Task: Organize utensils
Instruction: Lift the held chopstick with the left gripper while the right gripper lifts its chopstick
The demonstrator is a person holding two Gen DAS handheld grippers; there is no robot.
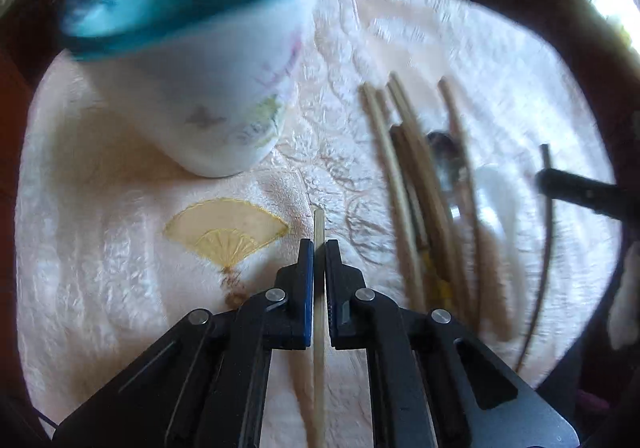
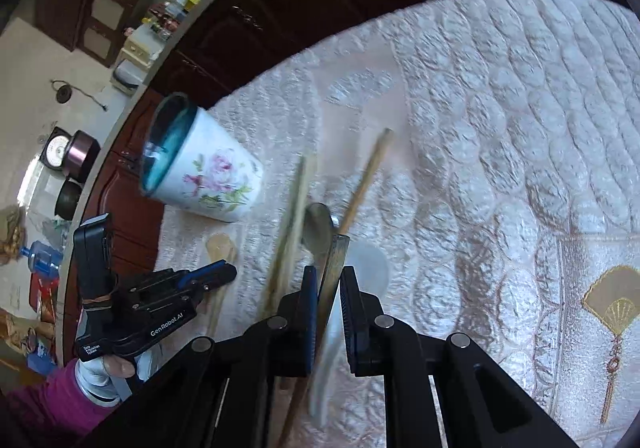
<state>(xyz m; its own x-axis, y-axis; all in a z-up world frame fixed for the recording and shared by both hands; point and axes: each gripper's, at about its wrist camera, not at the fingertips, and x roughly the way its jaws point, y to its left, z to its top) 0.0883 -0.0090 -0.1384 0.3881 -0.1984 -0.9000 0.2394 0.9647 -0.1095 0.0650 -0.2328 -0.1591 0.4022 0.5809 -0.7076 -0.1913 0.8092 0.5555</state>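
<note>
Both claws hold a stick; the cup stands ahead and to the left of the left one.

The cloth-covered table [image 1: 120,288] carries a floral cup [image 1: 224,95] with a blue inside, upright, with nothing visible in it. A loose pile of chopsticks [image 1: 416,183] with a spoon [image 2: 318,226] lies well to its right. The left gripper [image 1: 319,248] is pinched narrow on a pale chopstick [image 1: 319,224], long axis running straight forward along the fingers, and is the nearer to the cup. The right gripper [image 2: 328,276] clamps a dark flat utensil handle [image 2: 335,260] over the pile.
</note>
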